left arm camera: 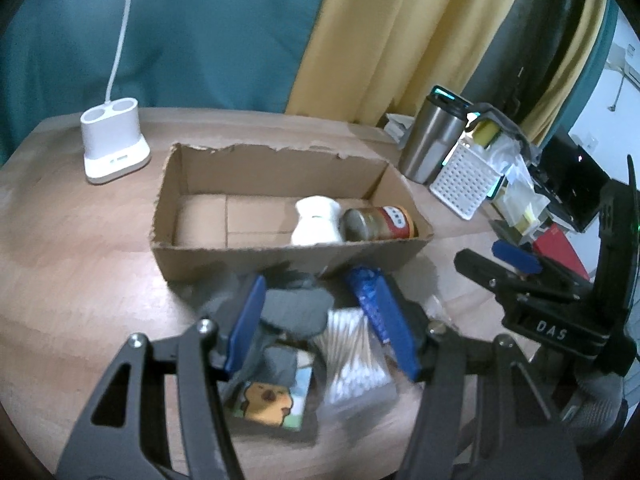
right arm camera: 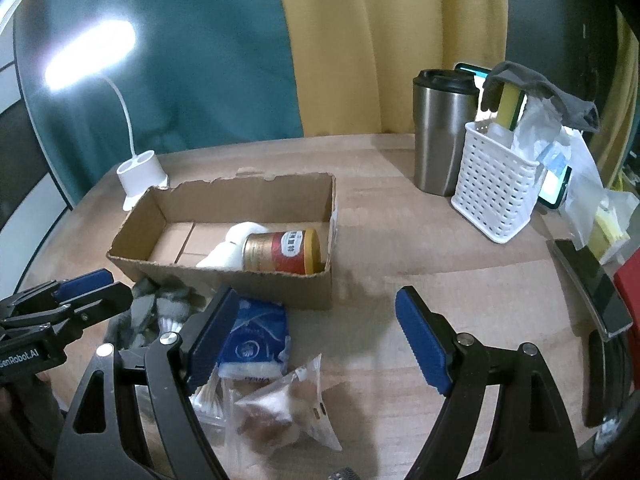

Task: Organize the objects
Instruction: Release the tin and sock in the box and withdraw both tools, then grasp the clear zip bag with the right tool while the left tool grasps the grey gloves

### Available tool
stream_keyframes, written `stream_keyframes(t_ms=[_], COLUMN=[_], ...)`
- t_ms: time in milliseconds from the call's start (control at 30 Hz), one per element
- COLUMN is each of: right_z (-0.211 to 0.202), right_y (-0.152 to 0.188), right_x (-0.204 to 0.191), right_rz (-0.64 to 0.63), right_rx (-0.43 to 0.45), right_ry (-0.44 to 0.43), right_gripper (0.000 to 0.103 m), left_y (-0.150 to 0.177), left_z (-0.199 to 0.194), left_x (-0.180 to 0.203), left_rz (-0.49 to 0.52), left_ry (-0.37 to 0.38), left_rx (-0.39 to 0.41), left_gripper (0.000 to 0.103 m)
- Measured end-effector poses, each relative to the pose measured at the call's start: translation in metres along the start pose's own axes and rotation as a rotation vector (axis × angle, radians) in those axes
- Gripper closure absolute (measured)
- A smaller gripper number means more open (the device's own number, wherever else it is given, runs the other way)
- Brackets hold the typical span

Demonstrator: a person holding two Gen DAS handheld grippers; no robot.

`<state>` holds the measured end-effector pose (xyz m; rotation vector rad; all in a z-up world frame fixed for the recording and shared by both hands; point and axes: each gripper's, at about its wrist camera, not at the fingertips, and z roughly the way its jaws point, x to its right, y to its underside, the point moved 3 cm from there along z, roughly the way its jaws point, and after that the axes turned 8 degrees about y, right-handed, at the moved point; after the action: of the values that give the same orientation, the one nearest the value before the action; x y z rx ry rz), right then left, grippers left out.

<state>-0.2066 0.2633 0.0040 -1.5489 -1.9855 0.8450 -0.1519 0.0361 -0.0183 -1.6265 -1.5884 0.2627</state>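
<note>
My right gripper (right arm camera: 316,340) hangs wide open over the wooden table (right arm camera: 400,248), near the torn cardboard box (right arm camera: 256,280).

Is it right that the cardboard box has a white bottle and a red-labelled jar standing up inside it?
Not quite. The red-labelled jar lies on its side in the cardboard box, next to the white bottle; the right wrist view shows it best.

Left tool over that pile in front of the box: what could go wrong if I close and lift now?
1. The left tool is open over grey socks overlapping the cotton swab pack; you may pinch both.
2. The cardboard box sits right behind; a forward lift may shove it.
</note>
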Motion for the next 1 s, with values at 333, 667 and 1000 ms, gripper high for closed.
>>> stream_keyframes(t_ms=[333, 667, 1000], right_z=[-0.004, -0.003, 0.005], right_y=[0.021, 0.044, 0.065], right_x=[-0.003, -0.006, -0.007], right_rz=[0.0, -0.006, 0.022], right_rx=[-0.021, -0.058, -0.104], right_ry=[0.006, 0.024, 0.036], right_gripper=[0.019, 0.019, 0.019], left_y=[0.021, 0.039, 0.046], left_z=[-0.011, -0.016, -0.015], left_x=[-0.013, -0.035, -0.058], left_rz=[-0.015, -0.038, -0.033], left_ry=[-0.028, -0.054, -0.076], left_rx=[-0.008, -0.021, -0.037], left_gripper=[0.043, 0.043, 0.043])
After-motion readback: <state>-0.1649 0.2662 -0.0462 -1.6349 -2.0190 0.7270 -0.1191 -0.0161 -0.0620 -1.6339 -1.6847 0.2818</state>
